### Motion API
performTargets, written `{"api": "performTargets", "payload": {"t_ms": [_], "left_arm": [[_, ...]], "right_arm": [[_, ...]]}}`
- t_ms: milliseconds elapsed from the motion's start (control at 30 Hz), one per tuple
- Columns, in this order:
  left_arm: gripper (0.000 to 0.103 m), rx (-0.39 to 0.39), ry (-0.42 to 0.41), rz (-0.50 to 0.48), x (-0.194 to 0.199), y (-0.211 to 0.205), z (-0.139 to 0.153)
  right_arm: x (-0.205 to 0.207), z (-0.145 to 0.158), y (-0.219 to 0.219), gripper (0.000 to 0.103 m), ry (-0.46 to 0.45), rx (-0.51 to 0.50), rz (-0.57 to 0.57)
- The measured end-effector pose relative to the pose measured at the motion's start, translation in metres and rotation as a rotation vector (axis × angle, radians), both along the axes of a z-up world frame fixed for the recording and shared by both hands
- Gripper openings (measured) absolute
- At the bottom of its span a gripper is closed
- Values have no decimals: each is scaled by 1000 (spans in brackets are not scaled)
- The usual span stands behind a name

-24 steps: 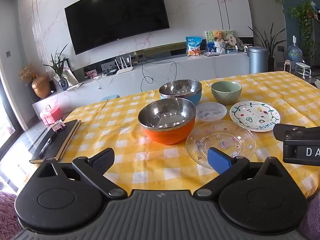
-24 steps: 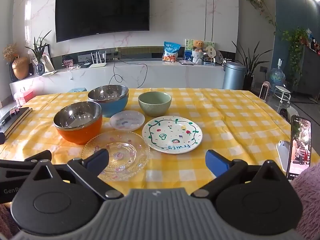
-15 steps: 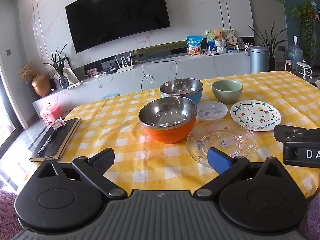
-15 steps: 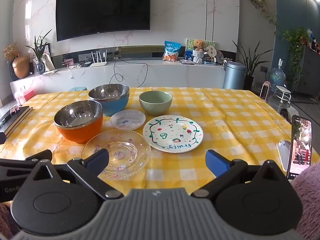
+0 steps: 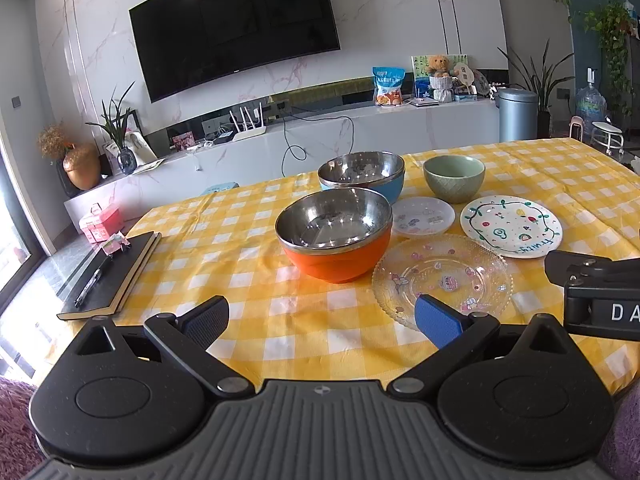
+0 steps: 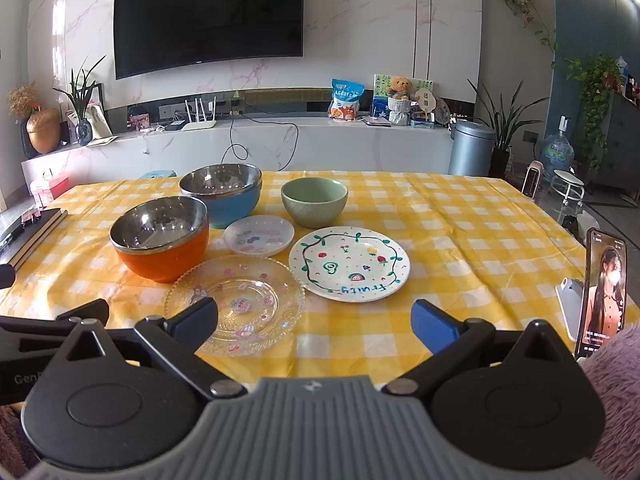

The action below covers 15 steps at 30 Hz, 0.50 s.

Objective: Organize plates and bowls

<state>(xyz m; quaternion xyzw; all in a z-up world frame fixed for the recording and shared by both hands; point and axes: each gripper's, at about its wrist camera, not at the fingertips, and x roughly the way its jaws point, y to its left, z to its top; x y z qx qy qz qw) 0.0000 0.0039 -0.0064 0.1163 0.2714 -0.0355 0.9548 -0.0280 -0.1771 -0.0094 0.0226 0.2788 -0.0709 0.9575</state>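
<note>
Yellow-checked cloth covers the tabletop point(image 6: 480, 240), with a marble wall and a dark television point(image 6: 208, 16) behind. Both the left claw point(image 5: 322, 316) and the right claw point(image 6: 314, 320) stand spread wide, holding and touching nothing. Around the orange bowl point(image 6: 160, 240): 3 bowls counting it, blue point(image 6: 224, 194) behind, green point(image 6: 314, 202) beyond; 3 plates beside, small point(image 6: 258, 235), painted point(image 6: 350, 264), glass point(image 6: 236, 300).

Bowls point(image 6: 160, 238) behind plates point(image 6: 234, 304) on table point(image 6: 480, 240)
</note>
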Motion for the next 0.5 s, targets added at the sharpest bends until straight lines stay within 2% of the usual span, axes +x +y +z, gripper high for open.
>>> {"api": "performTargets", "payload": {"t_ms": [500], "left_arm": [[103, 4, 7, 6, -2, 0, -7]], "right_arm": [[-1, -5, 5, 101, 2, -2, 3]]}}
